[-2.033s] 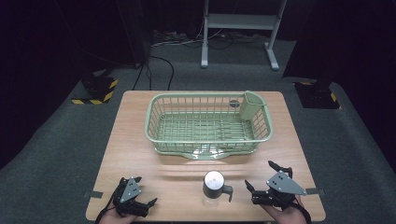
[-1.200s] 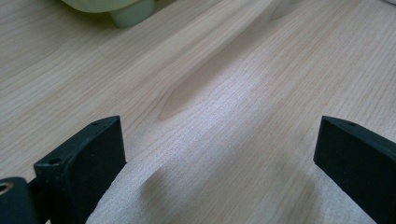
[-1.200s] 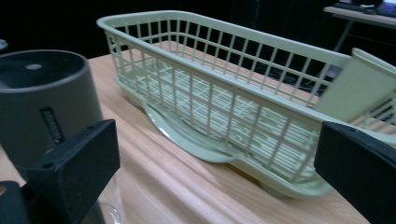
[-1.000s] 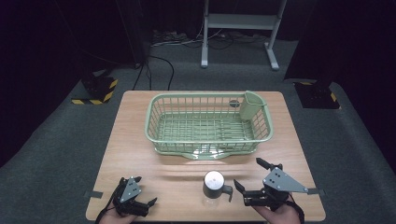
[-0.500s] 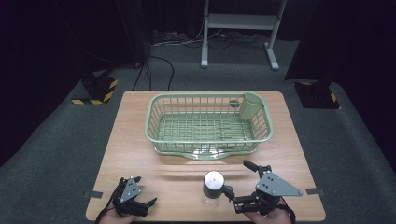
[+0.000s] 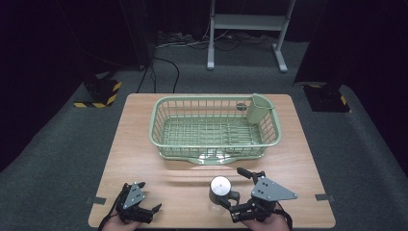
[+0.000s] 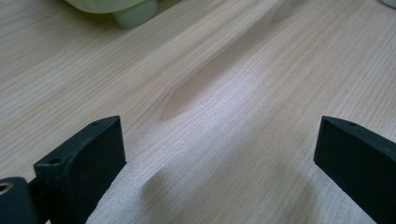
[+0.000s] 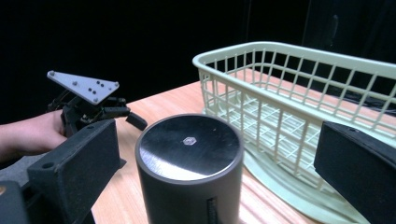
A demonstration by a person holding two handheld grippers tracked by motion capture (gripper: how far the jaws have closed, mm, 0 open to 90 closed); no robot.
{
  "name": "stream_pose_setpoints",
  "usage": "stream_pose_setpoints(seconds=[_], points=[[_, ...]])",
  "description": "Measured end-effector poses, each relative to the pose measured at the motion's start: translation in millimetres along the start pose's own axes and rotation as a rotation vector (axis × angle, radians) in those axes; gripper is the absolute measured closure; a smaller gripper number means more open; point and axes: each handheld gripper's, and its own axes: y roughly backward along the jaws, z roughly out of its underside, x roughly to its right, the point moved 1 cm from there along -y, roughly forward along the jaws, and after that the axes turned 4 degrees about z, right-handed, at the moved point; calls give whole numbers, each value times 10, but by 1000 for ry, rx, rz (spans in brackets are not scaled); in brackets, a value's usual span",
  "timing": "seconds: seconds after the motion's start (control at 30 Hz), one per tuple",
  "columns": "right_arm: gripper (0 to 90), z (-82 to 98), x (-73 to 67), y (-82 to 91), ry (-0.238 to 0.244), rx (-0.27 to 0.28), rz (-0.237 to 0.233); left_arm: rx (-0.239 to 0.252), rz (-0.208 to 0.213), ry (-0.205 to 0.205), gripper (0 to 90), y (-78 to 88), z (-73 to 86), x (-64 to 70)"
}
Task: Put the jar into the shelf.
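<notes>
**A:** What is your right claw working at?

**B:** A dark grey cylindrical mug [image 8: 190, 172] turned upside down, so its flat base faces up. That base is a smooth, brushed-metal disc with a tiny hexagonal mark at its centre; the wall below it is matt and darker. In the high view a small handle sticks out from the mug [image 6: 221, 191] toward my right claw.

**A:** And where does the mug stand?

**B:** On the pale wooden table [image 6: 139, 144], near its front edge, just in front of the pale green plastic lattice basket [image 6: 214, 127]. The two are close but apart.

**A:** How does your right claw sit to it?

**B:** My right gripper [image 6: 244, 191] lies just beside the mug, on the side away from my left hand. Its jaws are spread wide, one reaching past the mug toward the basket, the other nearer the table's front edge. In the right gripper view the mug stands between my two black, rough-faced jaws, and neither touches it.

**A:** The basket itself?

**B:** It is rectangular with rounded corners, thin ribs and an open grid floor. A small solid green cup [image 6: 258, 108] sits in its far corner.

**A:** And your other claw?

**B:** My left gripper [image 6: 149, 210] rests well apart from the mug, by the table's front edge. Its jaws are also wide, with bare wood grain between them.
</notes>
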Motion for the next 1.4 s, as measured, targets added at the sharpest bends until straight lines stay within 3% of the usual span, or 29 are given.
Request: stream_pose_setpoints(seconds=[0.17,0.27,0.5,0.8,1.2,1.4], points=[[29,26,-21,-67,-11,9,-18,4,7,1,23,2,0,2],[83,52,-52,-117,-2,-2,-40,12,7,15,23,1,-3,0],[197,81,-75,-161,11,-16,-75,4,6,3,23,5,-1,-1],[305,195,0,-189,-23,-43,-109,9,8,18,23,2,-5,-3],[325,178,-20,-184,19,-50,-107,8,11,19,23,4,-7,-8],[326,127,-28,-191,4,-33,-109,10,15,15,23,10,-6,-9]])
